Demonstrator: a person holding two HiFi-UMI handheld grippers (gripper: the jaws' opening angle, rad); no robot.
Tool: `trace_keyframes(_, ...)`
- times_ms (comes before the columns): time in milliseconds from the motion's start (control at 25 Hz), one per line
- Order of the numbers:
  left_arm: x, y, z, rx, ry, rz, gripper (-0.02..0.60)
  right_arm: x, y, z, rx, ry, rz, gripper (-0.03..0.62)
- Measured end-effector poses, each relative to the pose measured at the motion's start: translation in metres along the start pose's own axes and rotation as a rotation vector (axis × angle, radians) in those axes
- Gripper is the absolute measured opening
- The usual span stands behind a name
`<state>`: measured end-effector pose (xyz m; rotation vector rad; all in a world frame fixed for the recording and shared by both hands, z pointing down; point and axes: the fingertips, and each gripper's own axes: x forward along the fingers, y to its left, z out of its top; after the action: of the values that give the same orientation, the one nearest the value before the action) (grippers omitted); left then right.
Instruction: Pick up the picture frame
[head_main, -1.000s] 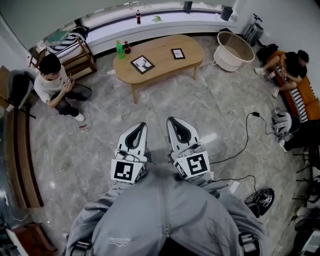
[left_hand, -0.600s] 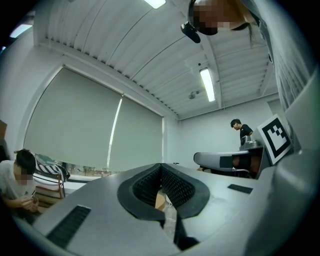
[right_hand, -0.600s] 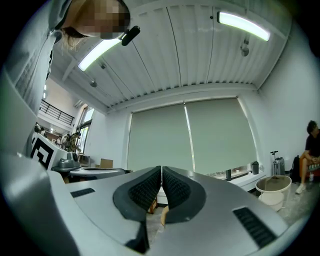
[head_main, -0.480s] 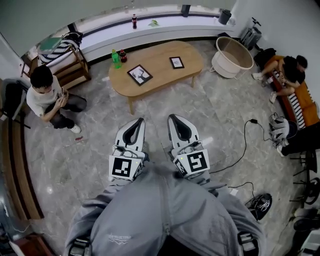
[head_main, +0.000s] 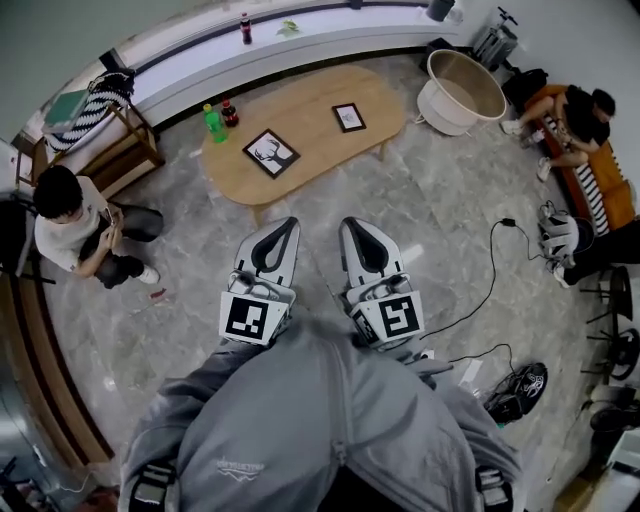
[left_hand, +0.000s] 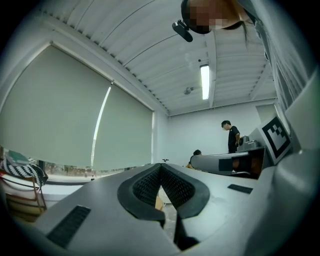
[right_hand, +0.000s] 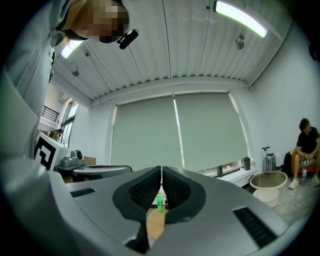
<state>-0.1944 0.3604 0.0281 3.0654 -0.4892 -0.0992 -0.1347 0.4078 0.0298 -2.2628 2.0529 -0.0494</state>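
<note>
Only the head view shows us the larger picture frame (head_main: 271, 153) and the smaller picture frame (head_main: 348, 117), lying on the oval wooden worktop (head_main: 322, 150) ahead of our left gripper (head_main: 284, 224) and right gripper (head_main: 351, 223). Both grippers' jaws are closed and empty. The right gripper view catches a green bottle (right_hand: 159, 201) beyond its jaws. Marble floor (head_main: 450, 200) surrounds the worktop.

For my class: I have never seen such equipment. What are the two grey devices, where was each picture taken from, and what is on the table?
A person holds two hand-held tools, the left gripper and the right gripper. One picture comes from a camera on the person's head; the other two from cameras riding on each gripper. Both pairs of fingers are closed, empty. On the wooden table lie a larger picture frame and a smaller picture frame, plus a green bottle and a dark bottle.
</note>
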Motion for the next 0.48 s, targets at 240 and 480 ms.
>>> trace_keyframes(240, 0.038, 0.03, -0.012, -0.027, 0.016, -0.059, 0.018, 0.043, -0.021, -0.009, 0.005, 0.019, -0.054, 0.034)
trace_keyframes(480, 0.051, 0.076, -0.019, -0.069, 0.019, -0.014, 0.018, 0.086, -0.021, -0.011, -0.012, 0.036, -0.031, 0.034)
